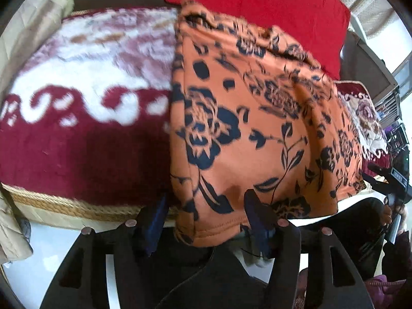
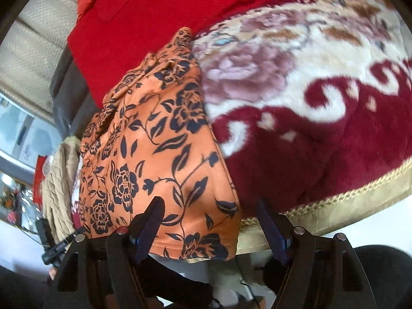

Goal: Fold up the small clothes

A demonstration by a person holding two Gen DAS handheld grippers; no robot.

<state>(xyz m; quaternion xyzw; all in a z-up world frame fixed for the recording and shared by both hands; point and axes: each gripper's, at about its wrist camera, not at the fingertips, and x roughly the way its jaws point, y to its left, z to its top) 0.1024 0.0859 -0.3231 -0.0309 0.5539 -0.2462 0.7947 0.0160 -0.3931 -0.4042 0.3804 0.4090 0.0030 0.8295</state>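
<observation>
An orange garment with a dark blue flower print (image 1: pixel 252 118) lies on a plush red and white blanket (image 1: pixel 85 97), its near hem hanging over the blanket's front edge. My left gripper (image 1: pixel 206 206) is open, its fingers wide apart at the hem, the right finger (image 1: pixel 255 206) over the cloth. In the right wrist view the same garment (image 2: pixel 154 141) lies left of centre. My right gripper (image 2: pixel 208 213) is open, its left finger (image 2: pixel 152 216) on the garment's near part, its right finger (image 2: pixel 267 221) beside the cloth over the blanket's edge.
A bright red cloth (image 1: pixel 260 7) lies behind the garment. A beige quilted cloth (image 1: pixel 28 33) sits at the far left. The blanket's gold braided border (image 2: pixel 334 200) runs along the front edge, with white floor (image 1: pixel 51 262) below it.
</observation>
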